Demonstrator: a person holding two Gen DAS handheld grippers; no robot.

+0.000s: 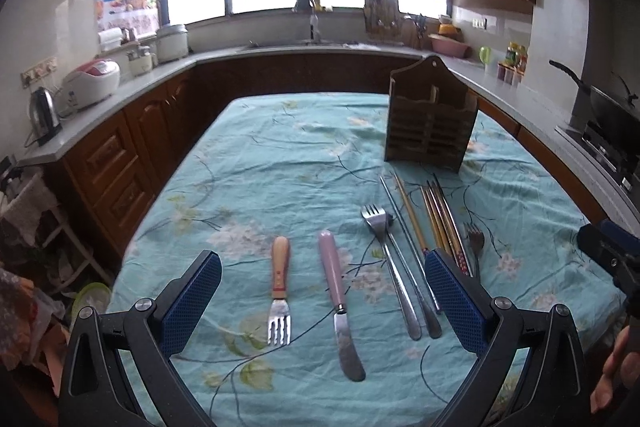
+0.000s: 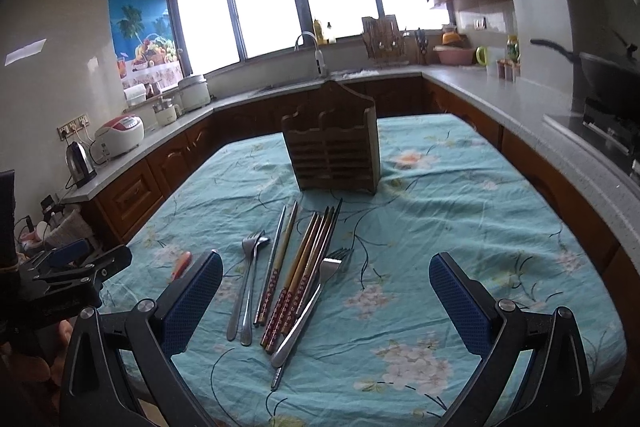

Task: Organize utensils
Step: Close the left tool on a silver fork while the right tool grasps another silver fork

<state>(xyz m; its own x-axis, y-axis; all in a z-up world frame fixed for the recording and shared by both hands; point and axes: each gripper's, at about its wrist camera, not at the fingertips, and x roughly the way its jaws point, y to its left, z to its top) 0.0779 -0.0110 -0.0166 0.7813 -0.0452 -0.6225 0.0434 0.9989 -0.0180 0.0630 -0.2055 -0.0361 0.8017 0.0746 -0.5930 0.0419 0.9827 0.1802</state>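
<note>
On the cloth-covered worktop (image 1: 280,155), forks (image 1: 380,227), knife (image 1: 340,307) and chopsticks (image 2: 296,267) lie flat before the upright wooden holder (image 2: 332,155) (apart from it). Left gripper (image 1: 322,291) and right gripper (image 2: 326,291): both wide, holding nothing.

Forks (image 1: 390,263), knife (image 1: 340,303) & chopsticks (image 2: 298,263) lie flat on tablecloth, wooden holder (image 2: 332,151) upright behind, empty.

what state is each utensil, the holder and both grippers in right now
left gripper: open, holding nothing
right gripper: open, holding nothing
wooden holder: upright on the tablecloth, compartments look empty
wooden-handled fork: lying flat, tines toward camera
pink-handled knife: lying flat, blade toward camera
steel forks: lying flat, tines toward the holder
chopsticks: lying flat, bunched together
lone fork: resting across the chopsticks
</note>
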